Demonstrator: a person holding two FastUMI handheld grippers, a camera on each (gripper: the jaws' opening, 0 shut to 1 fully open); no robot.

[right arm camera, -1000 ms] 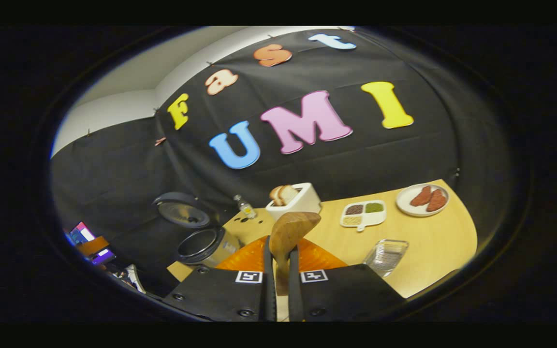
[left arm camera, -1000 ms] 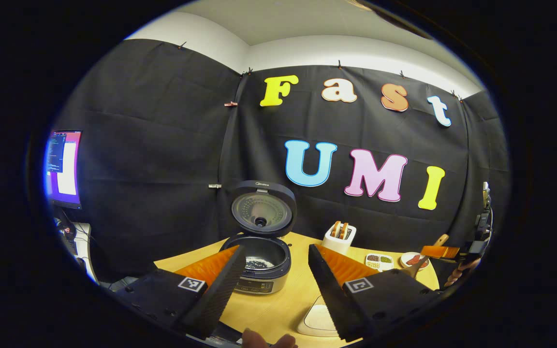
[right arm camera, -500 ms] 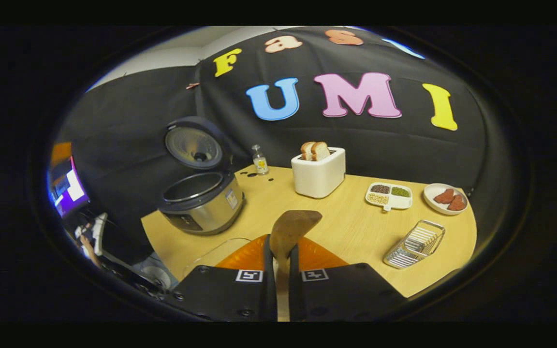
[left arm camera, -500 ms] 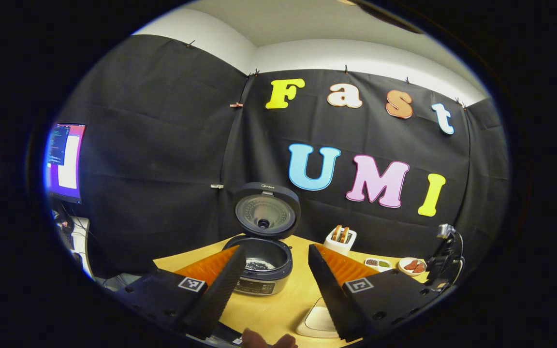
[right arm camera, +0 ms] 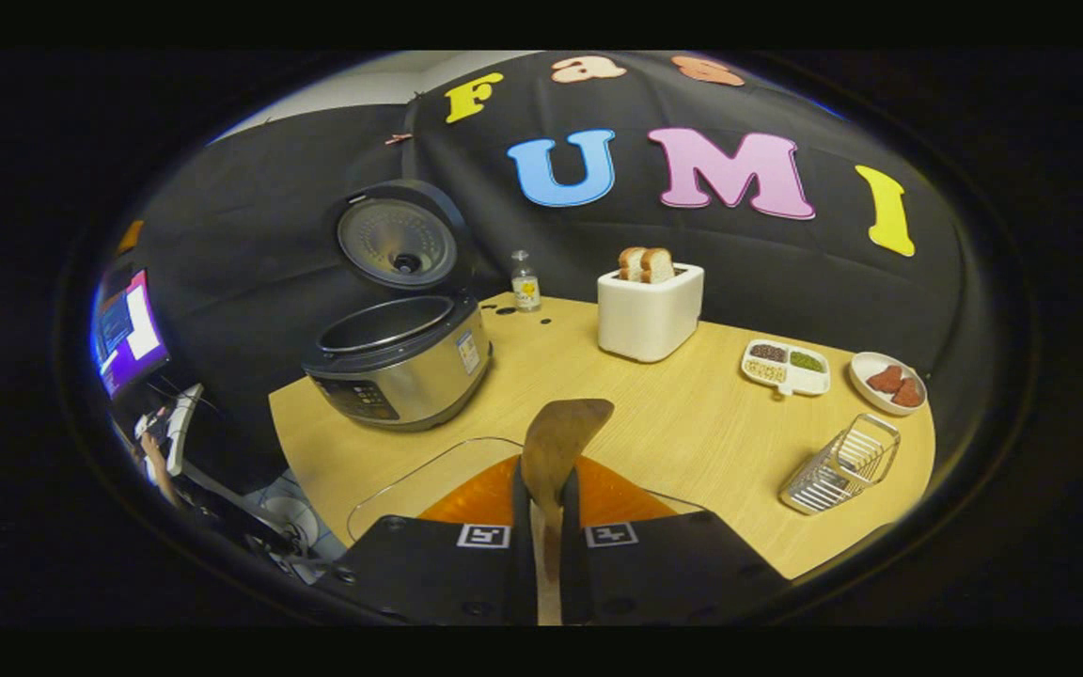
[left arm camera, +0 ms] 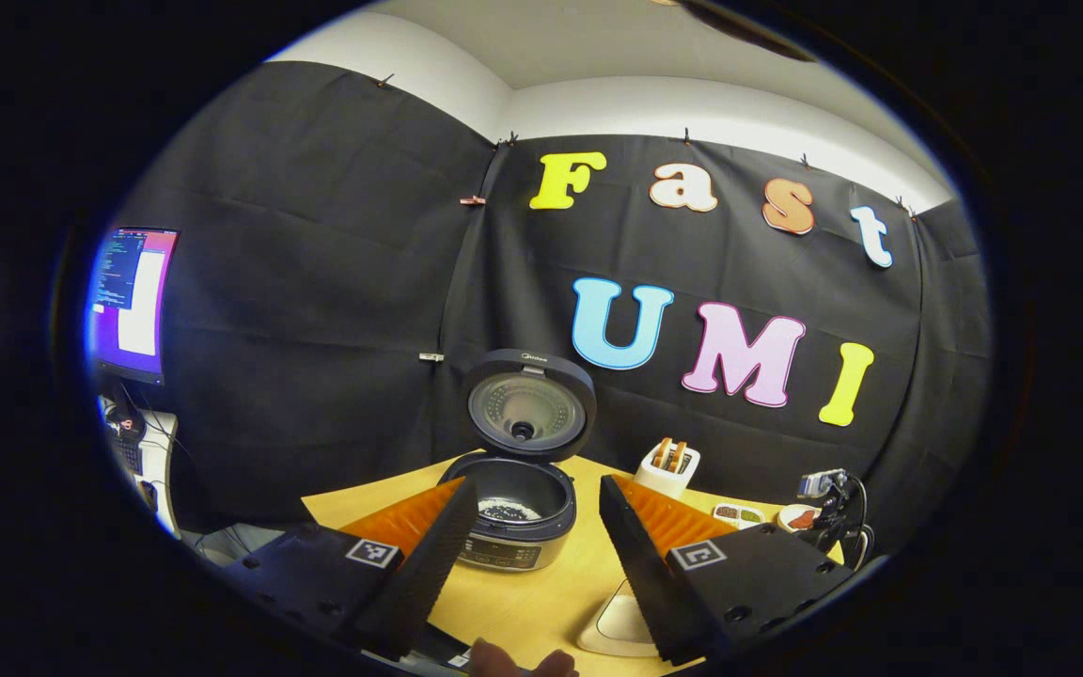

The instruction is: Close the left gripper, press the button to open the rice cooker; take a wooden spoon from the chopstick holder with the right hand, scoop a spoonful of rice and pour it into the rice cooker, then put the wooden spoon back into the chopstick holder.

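Spoon (right arm camera: 560, 442), wooden, stands clamped by its handle between the closed fingers of the right tool (right arm camera: 541, 527), bowl upward and level, above the near edge of the surface (right arm camera: 692, 442). Compared with a second ago, the right tool's view has swung from a steep tilt to a level look across the surface, and the cooker (right arm camera: 396, 362) now appears larger and closer, to the left of the spoon. This suggests the pour is either just done or about to be done; the spoon's bowl faces away, so whether it carries rice cannot be told. The left tool (left arm camera: 527, 555) hovers with its fingers apart, holding nothing, in front of the cooker, and has drifted only slightly.

Containers. The cooker stands with its lid (left arm camera: 529, 406) raised upright, so the button step is judged complete. Its pot (left arm camera: 509, 508) holds a small patch of dark grains at the bottom. Right of the cooker, a white toaster (right arm camera: 650, 310) holds two bread slices. Farther right, a divided dish (right arm camera: 783, 368) carries grains in separate compartments, and a small plate (right arm camera: 887, 384) carries reddish pieces. A wire holder (right arm camera: 840, 463), nearest the right edge of the surface, lies tilted with nothing seen inside; it is probably where the spoon returns.
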